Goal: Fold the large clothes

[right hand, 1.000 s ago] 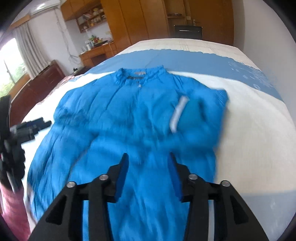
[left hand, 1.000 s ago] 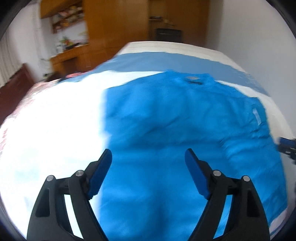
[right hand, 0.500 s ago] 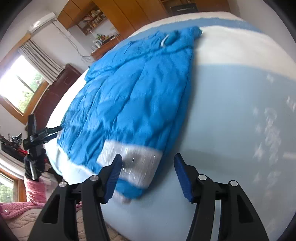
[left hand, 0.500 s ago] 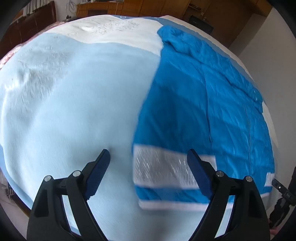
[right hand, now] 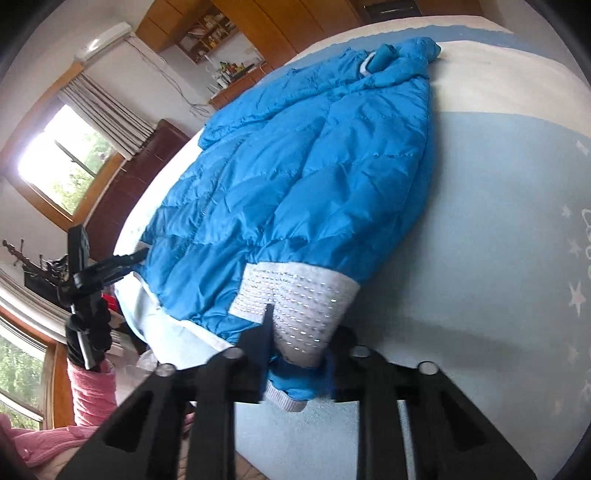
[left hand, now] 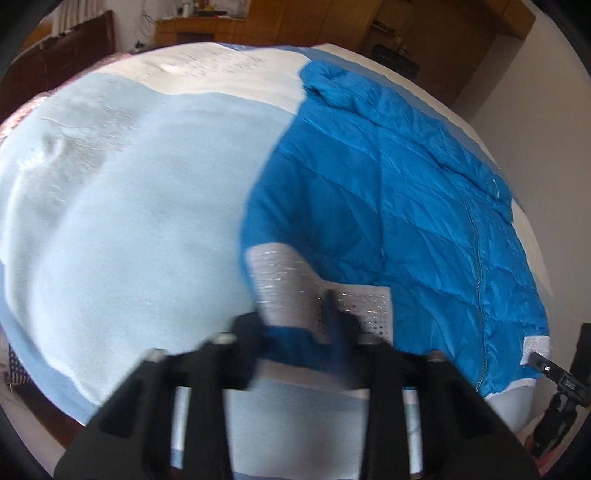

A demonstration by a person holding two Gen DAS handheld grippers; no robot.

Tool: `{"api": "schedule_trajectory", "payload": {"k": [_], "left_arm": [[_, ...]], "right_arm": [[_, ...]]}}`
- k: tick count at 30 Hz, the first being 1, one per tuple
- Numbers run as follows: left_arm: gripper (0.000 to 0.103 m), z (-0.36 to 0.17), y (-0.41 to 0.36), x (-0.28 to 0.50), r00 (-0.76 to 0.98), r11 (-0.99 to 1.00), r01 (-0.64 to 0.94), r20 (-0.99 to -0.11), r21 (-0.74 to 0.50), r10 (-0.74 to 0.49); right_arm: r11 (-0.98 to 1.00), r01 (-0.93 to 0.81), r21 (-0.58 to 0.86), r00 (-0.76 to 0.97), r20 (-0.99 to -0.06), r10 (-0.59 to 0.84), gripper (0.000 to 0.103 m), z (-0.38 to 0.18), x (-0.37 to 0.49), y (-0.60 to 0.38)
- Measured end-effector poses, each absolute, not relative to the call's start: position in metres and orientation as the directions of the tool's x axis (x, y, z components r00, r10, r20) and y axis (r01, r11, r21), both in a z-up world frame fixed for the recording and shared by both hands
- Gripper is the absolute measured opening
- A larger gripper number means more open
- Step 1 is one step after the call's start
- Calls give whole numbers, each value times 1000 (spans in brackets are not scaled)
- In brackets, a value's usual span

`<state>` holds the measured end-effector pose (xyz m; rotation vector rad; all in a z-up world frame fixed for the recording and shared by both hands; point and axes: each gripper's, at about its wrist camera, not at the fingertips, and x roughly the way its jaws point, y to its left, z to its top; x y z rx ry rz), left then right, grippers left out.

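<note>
A blue quilted jacket [left hand: 388, 192] lies spread on the bed, collar at the far end, with a silver-white band [left hand: 280, 273] along its near hem. My left gripper [left hand: 295, 321] is at the hem's left corner. Its jaws are closing, and the band and blue lining are bunched between them. In the right wrist view the jacket [right hand: 314, 166] runs away to the upper right. My right gripper [right hand: 303, 332] is at the hem's right corner, jaws closing, with the band [right hand: 303, 291] pinched and bulging between them.
The bed has a pale blue and white cover [left hand: 129, 221] whose near edge drops off just below the grippers. A black tripod [right hand: 85, 277] with a pink cloth [right hand: 92, 387] stands beside the bed. Wooden wardrobes [left hand: 295, 22] and a window [right hand: 55, 166] lie beyond.
Both grippers came back from over the jacket's body and sank to its near hem. Their jaws, wide apart half a second ago, have closed in on the silver band.
</note>
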<state>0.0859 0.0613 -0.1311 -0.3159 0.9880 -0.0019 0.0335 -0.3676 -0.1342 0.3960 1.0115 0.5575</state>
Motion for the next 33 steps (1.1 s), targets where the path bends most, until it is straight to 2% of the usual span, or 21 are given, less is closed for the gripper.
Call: {"api": "schedule_trajectory", "payload": {"k": [1, 4, 15, 18, 25, 33], "left_arm": [[15, -129, 64, 84, 564, 949, -138, -810, -283, -160], [13, -120, 65, 76, 596, 948, -118, -784, -297, -171], [13, -124, 83, 48, 596, 927, -134, -776, -350, -206], [12, -122, 90, 62, 606, 902, -145, -757, -406, -244], [12, -46, 89, 106, 710, 863, -11, -612, -505, -349], [11, 29, 67, 212, 753, 848, 116, -512, -517, -414]], "right_arm": [[788, -267, 554, 423, -667, 613, 14, -130, 32, -370], [788, -304, 535, 455, -645, 613, 13, -122, 20, -374], [780, -345, 522, 385, -679, 625, 12, -128, 12, -368], [746, -352, 565, 372, -647, 665, 11, -118, 24, -375], [722, -420, 550, 473, -546, 691, 11, -40, 52, -395], [725, -370, 581, 520, -517, 680, 11, 15, 128, -418]]}}
